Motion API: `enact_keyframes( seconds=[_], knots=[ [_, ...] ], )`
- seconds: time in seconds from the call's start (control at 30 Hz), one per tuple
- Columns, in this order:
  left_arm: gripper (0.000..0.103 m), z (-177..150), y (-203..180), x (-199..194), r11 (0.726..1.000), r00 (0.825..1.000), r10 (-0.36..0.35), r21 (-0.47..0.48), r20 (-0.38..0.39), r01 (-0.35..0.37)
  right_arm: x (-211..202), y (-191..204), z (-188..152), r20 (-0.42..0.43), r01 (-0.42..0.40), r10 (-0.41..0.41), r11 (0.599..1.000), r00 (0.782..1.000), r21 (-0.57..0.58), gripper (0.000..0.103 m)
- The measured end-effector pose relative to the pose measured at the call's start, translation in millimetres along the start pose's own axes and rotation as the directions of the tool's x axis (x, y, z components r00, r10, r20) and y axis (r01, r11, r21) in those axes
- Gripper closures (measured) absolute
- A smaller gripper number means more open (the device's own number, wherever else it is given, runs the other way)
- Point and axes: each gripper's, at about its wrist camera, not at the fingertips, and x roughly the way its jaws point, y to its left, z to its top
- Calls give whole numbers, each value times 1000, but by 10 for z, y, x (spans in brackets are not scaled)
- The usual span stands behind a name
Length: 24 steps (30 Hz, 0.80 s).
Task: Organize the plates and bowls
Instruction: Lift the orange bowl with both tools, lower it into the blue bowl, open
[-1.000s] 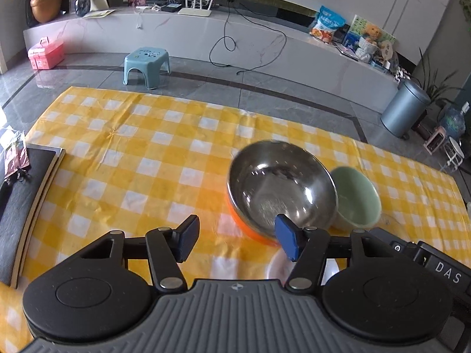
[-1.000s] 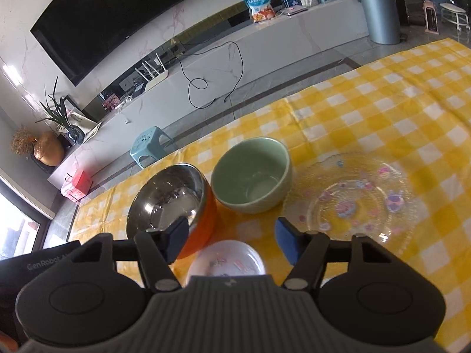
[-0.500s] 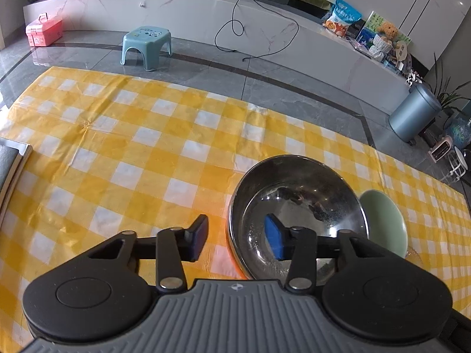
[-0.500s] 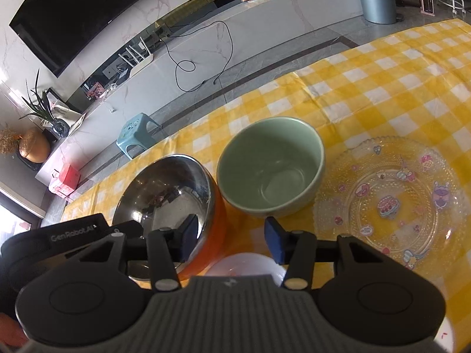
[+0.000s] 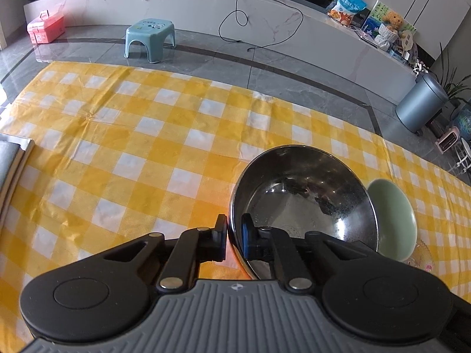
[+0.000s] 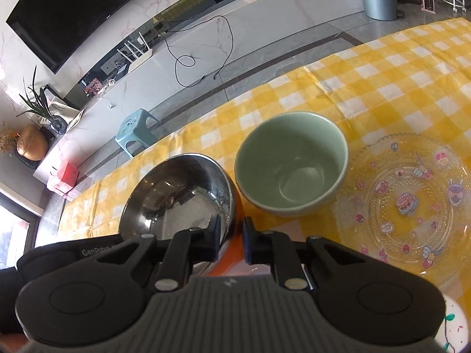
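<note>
A steel bowl [image 5: 303, 200] with an orange outer wall stands on the yellow checked tablecloth [image 5: 132, 147]. My left gripper [image 5: 234, 235] is closing on its near left rim, one pad inside and one outside. In the right wrist view the same steel bowl [image 6: 176, 194] has my right gripper [image 6: 232, 236] closing on its near right rim, the wall pinched between the pads. A pale green bowl [image 6: 291, 170] touches the steel bowl's right side, and the green bowl [image 5: 394, 220] peeks out behind it in the left view. A clear glass plate [image 6: 406, 203] with cartoon stickers lies further right.
A dark board [image 5: 11, 158] lies at the table's left edge. A white plate [image 6: 453, 323] shows at the bottom right corner. The table's far edge drops to a grey floor with a blue stool [image 5: 150, 38].
Both grippers came forward and down to the steel bowl. Their jaws narrowed from wide apart to gripping the bowl's rim on either side.
</note>
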Motion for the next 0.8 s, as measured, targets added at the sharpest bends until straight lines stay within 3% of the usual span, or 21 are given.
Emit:
enact_keyframes(
  seconds=[0.27,0.37,0.8],
  knots=[
    [92,-139,-3,-537,1000,999,2,5,43,-2,-408,50,-86,24,-30,31,999,999,-17,93],
    [92,-257,-35,-817,999,996,33,21,78,-35,-654,91,-173,36,-52,54,998,998,-39,94],
    [91,-831,64,-1803,997,993,58,53,104,-63,-1663,-11,-774,7,-162,163,985,987,-56,94]
  ],
)
